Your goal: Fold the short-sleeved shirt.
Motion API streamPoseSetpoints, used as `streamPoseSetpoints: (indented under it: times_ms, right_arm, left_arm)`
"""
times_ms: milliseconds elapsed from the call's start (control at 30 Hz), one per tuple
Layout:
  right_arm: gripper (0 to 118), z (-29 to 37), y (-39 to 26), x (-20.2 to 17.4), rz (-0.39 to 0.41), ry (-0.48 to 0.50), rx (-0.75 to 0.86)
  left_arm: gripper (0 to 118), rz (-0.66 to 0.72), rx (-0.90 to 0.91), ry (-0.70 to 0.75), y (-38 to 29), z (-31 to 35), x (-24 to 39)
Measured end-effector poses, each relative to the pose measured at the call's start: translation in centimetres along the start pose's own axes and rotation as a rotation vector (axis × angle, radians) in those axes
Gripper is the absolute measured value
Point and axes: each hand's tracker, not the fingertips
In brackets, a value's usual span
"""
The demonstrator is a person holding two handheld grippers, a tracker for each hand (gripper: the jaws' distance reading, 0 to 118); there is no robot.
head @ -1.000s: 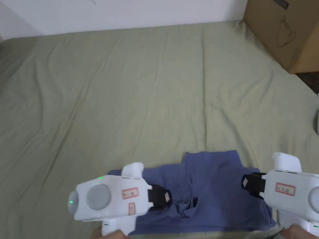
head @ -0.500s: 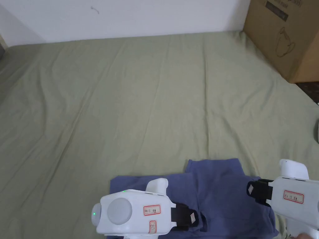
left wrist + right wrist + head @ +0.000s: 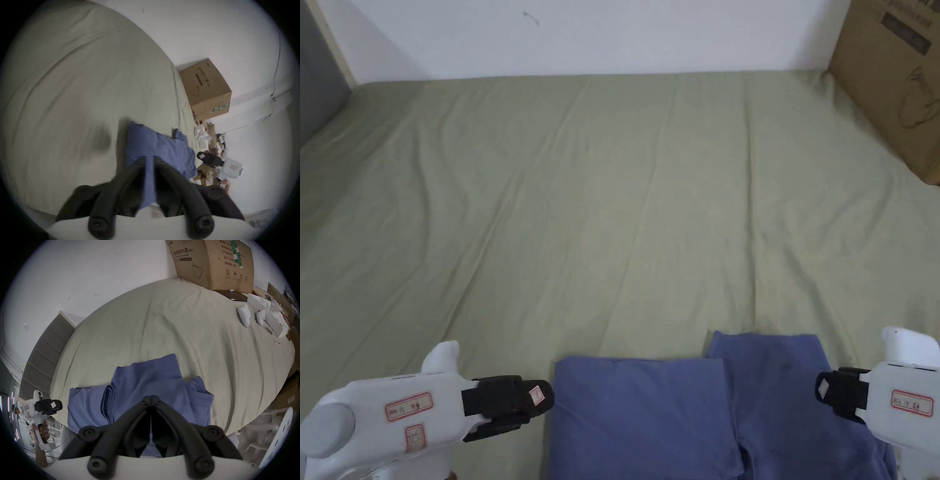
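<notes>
While the folded blue cotton short-sleeved shirt (image 3: 700, 412) lies on the green-sheeted bed (image 3: 612, 206), the left gripper (image 3: 150, 156) fingers stand slightly spread just beside it; the right gripper (image 3: 151, 398) fingers are pressed together, empty.

Green bed sheet (image 3: 625, 206), white wall (image 3: 625, 31), cardboard box (image 3: 894, 81) at rt.

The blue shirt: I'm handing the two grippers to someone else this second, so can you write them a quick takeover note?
Left gripper: jaws slightly apart, holding nothing, just off the left edge of the shirt.
Right gripper: jaws shut and empty, over the shirt's right edge.
The shirt lies flat near the front edge of the green sheet.
Done: the left side looks folded in, forming a neat panel.
Left: the right sleeve is still spread out. It probably gets folded in next, then the shirt folded to its final size.
</notes>
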Motion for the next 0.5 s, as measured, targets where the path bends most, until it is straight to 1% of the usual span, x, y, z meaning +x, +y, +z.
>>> streamPoseSetpoints:
  times_ms: [67,133,167,233,267,300,333,367,400,467,500]
  right_arm:
    - [0,-0.1,0.2,-0.6,0.012,0.004,-0.003]
    - [0,-0.3,0.4,-1.0,0.03,0.003,-0.007]
    - [0,-0.4,0.4,-1.2,0.036,0.001,-0.01]
    - [0,-0.6,0.5,-1.5,0.043,0.0,-0.016]
    - [0,-0.6,0.5,-1.5,0.046,0.0,-0.019]
    - [0,-0.6,0.5,-1.6,0.047,-0.001,-0.02]
    - [0,-0.6,0.5,-1.7,0.049,-0.001,-0.021]
    - [0,-0.7,0.5,-1.8,0.051,-0.003,-0.023]
    - [0,-0.7,0.6,-1.9,0.055,-0.005,-0.026]
    - [0,-0.9,0.7,-2.1,0.063,-0.012,-0.033]
    - [0,-0.9,0.7,-2.3,0.068,-0.014,-0.034]
  left_arm:
    - [57,0.05,-0.008,-0.039,-0.2,-1.2,-1.2]
    - [74,0.089,-0.027,-0.064,-0.8,-2.6,-1.6]
    - [78,0.103,-0.062,-0.042,-0.8,-3.7,-2.2]
    - [78,0.147,-0.095,-0.065,-1.2,-5.2,-2.7]
    - [78,0.157,-0.121,-0.123,-1.6,-6.1,-3.0]
    - [77,0.169,-0.131,-0.142,-1.6,-6.5,-3.7]
    - [67,0.214,-0.124,-0.227,-1.6,-7.0,-3.5]
    - [29,0.251,-0.13,-0.243,-1.8,-7.3,-3.6]
    - [14,0.238,-0.14,-0.215,-1.6,-7.5,-3.9]
    - [14,0.222,-0.168,-0.133,-1.5,-7.7,-5.3]
    - [14,0.235,-0.167,-0.18,-1.4,-7.5,-5.7]
